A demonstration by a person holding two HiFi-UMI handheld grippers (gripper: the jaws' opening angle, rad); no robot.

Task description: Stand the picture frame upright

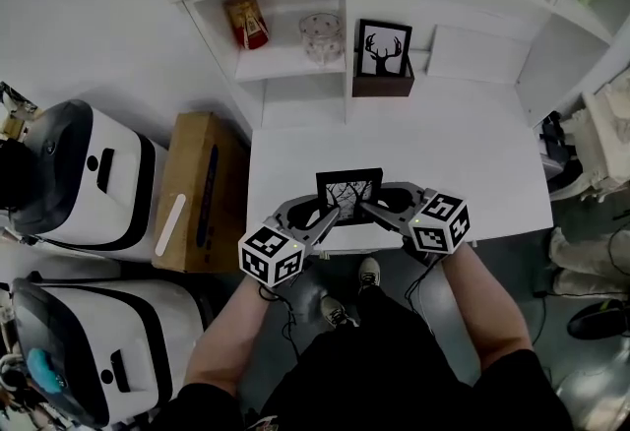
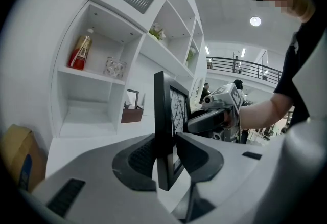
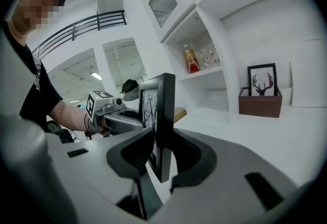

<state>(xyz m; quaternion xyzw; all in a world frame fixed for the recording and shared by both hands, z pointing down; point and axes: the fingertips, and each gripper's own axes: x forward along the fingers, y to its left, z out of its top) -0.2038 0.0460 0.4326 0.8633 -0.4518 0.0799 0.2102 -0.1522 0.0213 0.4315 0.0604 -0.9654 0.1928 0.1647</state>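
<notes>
A black picture frame (image 1: 348, 191) with a bare-branch print is held on edge near the front edge of the white table (image 1: 463, 144), its print facing me. My left gripper (image 1: 330, 213) grips its left side and my right gripper (image 1: 369, 210) its right side. In the left gripper view the frame (image 2: 164, 115) stands edge-on between the two pads, which touch both faces. The right gripper view shows the same: the frame (image 3: 164, 110) is clamped between the pads. I cannot tell whether its bottom edge rests on the table.
At the back of the table a deer picture (image 1: 383, 50) stands in a brown box. Shelves behind hold a red bottle (image 1: 246, 19) and a glass jar (image 1: 321, 33). A cardboard box (image 1: 197, 188) and white machines (image 1: 94, 178) stand left of the table.
</notes>
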